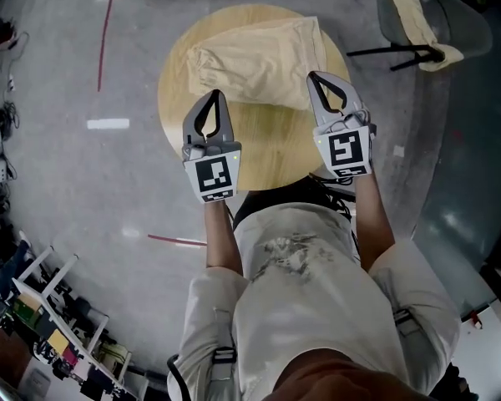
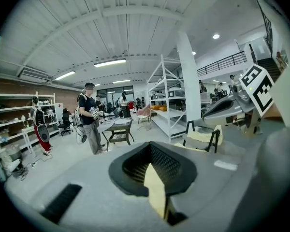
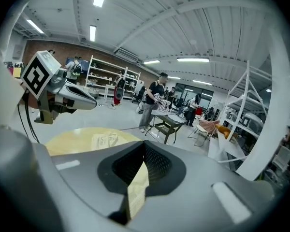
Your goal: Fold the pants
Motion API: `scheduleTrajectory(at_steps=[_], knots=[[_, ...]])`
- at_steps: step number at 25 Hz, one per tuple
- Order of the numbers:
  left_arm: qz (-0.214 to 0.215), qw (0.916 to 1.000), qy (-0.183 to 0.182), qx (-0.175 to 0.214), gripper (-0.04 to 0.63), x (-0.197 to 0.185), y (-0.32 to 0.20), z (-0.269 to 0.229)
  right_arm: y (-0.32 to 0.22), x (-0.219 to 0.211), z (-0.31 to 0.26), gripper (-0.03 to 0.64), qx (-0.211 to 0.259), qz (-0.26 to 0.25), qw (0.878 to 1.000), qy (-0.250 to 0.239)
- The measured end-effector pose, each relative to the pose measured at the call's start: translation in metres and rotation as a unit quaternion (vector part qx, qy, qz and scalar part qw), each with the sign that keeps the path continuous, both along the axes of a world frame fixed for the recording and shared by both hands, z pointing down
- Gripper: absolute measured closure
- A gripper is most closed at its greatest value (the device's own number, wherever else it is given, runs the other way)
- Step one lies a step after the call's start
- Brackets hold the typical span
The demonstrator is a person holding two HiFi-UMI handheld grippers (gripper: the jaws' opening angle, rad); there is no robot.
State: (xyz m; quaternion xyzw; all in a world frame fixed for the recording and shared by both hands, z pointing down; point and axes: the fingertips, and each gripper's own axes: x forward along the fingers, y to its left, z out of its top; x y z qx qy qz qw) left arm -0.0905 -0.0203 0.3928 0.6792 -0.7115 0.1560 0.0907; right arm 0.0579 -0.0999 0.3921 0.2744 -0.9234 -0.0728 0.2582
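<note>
Cream pants (image 1: 263,61) lie folded on the round wooden table (image 1: 271,153). My left gripper (image 1: 215,93) is at their near left corner, my right gripper (image 1: 312,75) at their near right edge. Each is shut with a strip of the cream fabric pinched between its jaws: the fabric (image 2: 155,187) shows in the left gripper (image 2: 151,151) view, and the fabric (image 3: 137,190) in the right gripper (image 3: 145,149) view. The right gripper view also shows the table (image 3: 67,141), part of the pants (image 3: 104,140) and my other gripper (image 3: 63,94).
A dark chair (image 1: 417,23) draped with cream cloth stands on the floor beyond the table at upper right. Cluttered shelves (image 1: 58,324) stand at lower left. A person (image 2: 90,117), a small table (image 2: 118,132) and white racks (image 2: 171,100) stand farther off.
</note>
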Motion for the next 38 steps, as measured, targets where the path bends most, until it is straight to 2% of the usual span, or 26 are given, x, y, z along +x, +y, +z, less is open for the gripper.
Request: scheduleTrajectory(at_steps=[6, 11, 22, 24, 29, 34, 38], knots=[[-0.031, 0.9992, -0.004, 0.025, 0.588, 0.041, 0.035, -0.024, 0.030, 0.029, -0.017, 0.607, 0.004, -0.033, 0.999, -0.016], [-0.055, 0.9977, 0.008, 0.039, 0.588, 0.075, 0.074, -0.036, 0.060, 0.054, -0.034, 0.606, 0.017, -0.059, 0.998, -0.021], [-0.063, 0.9949, 0.014, 0.077, 0.588, 0.148, 0.122, -0.074, 0.116, 0.113, -0.083, 0.607, 0.036, -0.075, 0.995, -0.052], [-0.060, 0.9943, 0.017, 0.086, 0.588, 0.161, 0.126, -0.082, 0.120, 0.124, -0.092, 0.607, 0.040, -0.074, 0.995, -0.056], [-0.050, 0.9959, 0.013, 0.075, 0.588, 0.188, 0.130, -0.091, 0.123, 0.147, -0.109, 0.607, 0.052, -0.073, 0.994, -0.059], [-0.055, 0.9944, 0.017, 0.089, 0.588, 0.211, 0.120, -0.099, 0.116, 0.168, -0.116, 0.607, 0.049, -0.079, 0.994, -0.060], [-0.063, 0.9954, 0.010, 0.071, 0.588, 0.228, 0.109, -0.101, 0.101, 0.181, -0.118, 0.607, 0.057, -0.101, 0.992, -0.057]])
